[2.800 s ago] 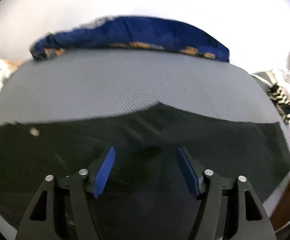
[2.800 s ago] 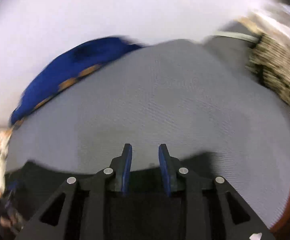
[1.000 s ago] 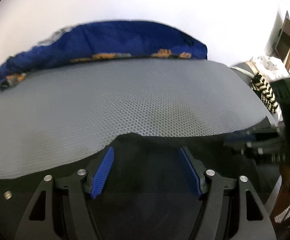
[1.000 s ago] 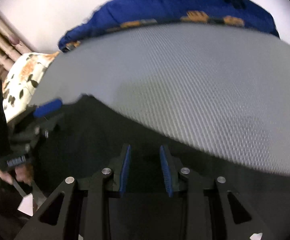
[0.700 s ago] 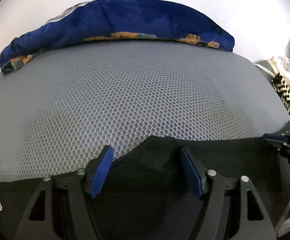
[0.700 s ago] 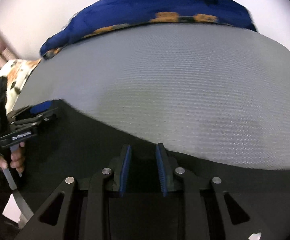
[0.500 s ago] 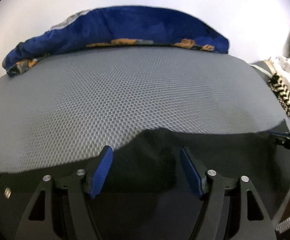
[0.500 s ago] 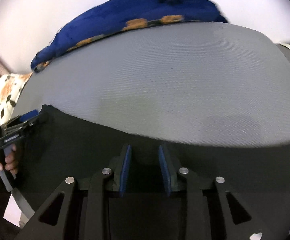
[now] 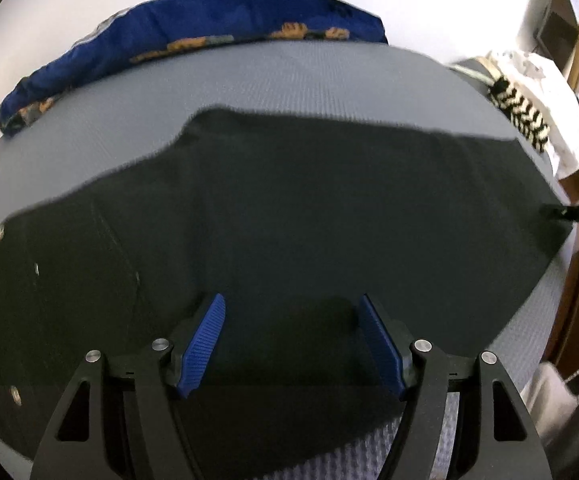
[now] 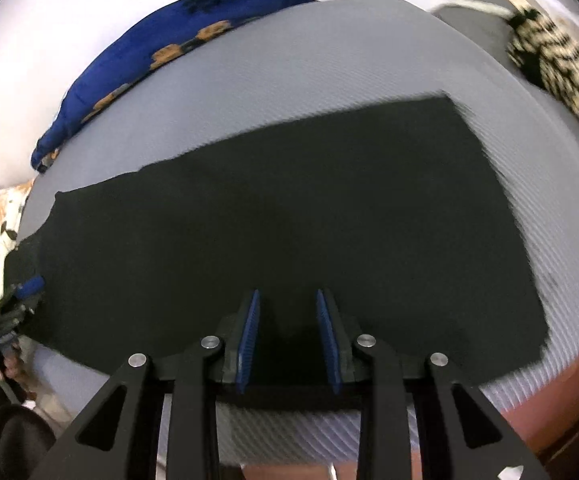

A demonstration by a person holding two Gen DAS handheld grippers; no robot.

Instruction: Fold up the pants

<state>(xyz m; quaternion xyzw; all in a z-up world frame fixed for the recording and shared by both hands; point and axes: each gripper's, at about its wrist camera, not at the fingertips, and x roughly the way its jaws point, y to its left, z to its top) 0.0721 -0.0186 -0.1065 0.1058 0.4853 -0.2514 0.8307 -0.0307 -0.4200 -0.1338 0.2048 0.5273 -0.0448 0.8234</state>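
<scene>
your left tongs (image 9: 291, 340) gape wide, right tongs (image 10: 287, 334) narrower; whether either grips the black pants (image 10: 289, 216) is unclear. grey mesh bed (image 9: 289, 76), blue blanket (image 9: 209, 24) behind.

Black pants (image 10: 289, 208) spread across centre frame on grey mesh surface (image 10: 329, 60); right gripper (image 10: 288, 340) bottom centre, pads pinching fabric fold; blue cushion (image 10: 177, 36) upper left.

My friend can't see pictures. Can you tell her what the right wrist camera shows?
Dark black pants lie spread flat across a grey mesh mattress. The right gripper, with two blue-padded fingers, is just above their near edge. A blue patterned blanket lies bunched along the far side.
</scene>
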